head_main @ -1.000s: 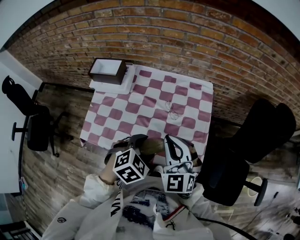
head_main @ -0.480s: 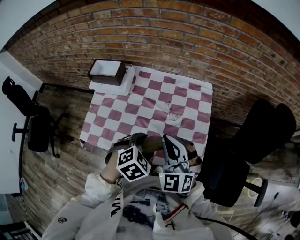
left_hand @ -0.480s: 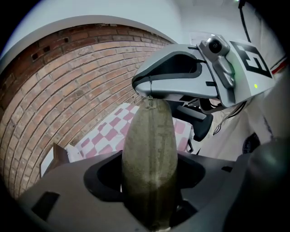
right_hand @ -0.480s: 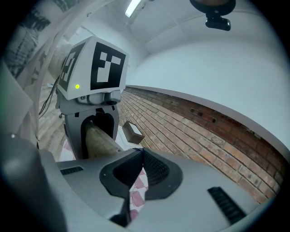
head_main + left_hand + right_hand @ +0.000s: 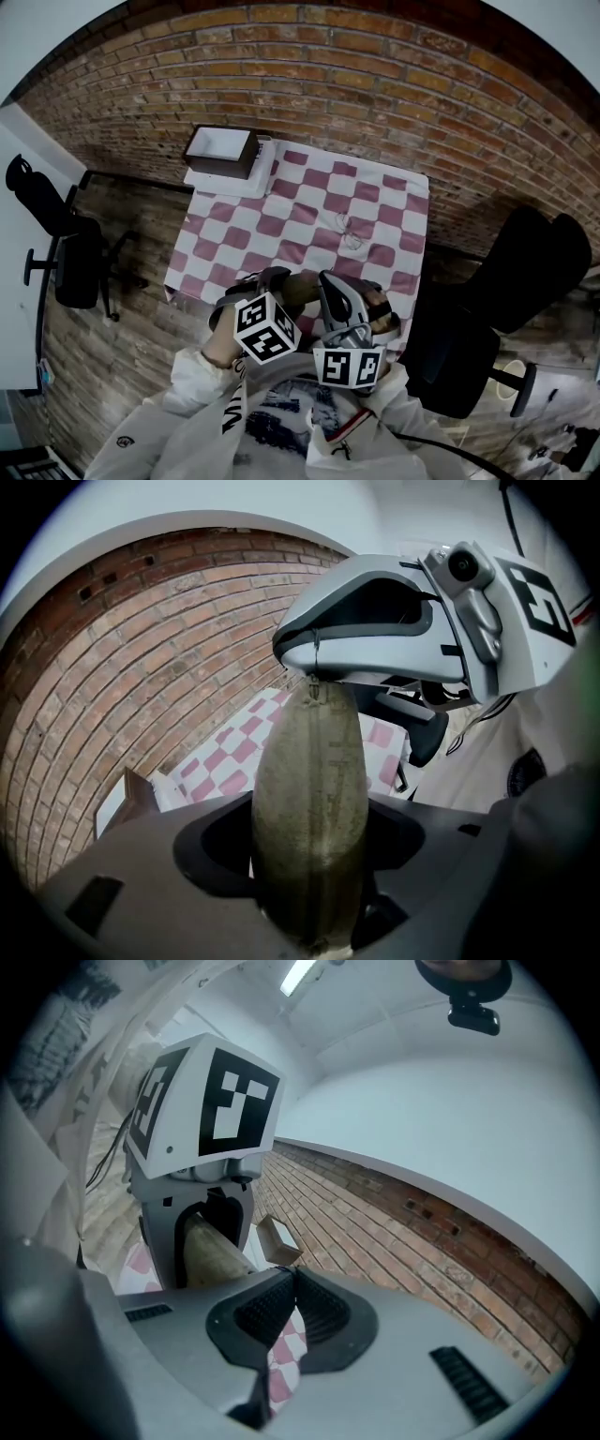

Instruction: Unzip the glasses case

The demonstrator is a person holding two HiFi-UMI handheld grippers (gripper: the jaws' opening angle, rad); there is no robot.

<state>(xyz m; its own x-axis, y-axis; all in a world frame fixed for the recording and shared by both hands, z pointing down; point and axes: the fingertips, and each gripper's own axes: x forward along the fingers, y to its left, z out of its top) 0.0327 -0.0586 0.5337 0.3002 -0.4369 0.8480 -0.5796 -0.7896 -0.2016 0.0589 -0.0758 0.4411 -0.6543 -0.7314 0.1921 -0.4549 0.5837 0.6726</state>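
Note:
An olive-brown glasses case [image 5: 309,817] sticks out lengthwise between the jaws of my left gripper [image 5: 309,855], which is shut on its middle. The white right gripper [image 5: 314,672] meets the case's far end, with its tips closed on the small zipper pull there. In the head view both grippers are over the table's near edge: left gripper [image 5: 279,281], case [image 5: 302,289], right gripper [image 5: 322,277]. In the right gripper view the jaws of my right gripper [image 5: 293,1274] are pressed together. The case [image 5: 211,1252] shows just to their left, inside the left gripper [image 5: 211,1213].
A pink and white checked cloth [image 5: 309,202] covers the table. A brown box [image 5: 222,147] stands on white sheets at its far left corner. A pair of thin wire glasses [image 5: 347,230] lies mid-cloth. Black chairs stand at the right [image 5: 487,319] and left [image 5: 66,253].
The right gripper has rolled and its tip has slid a little to the left along the case. The left gripper and the case have edged slightly to the right. Both stay closed.

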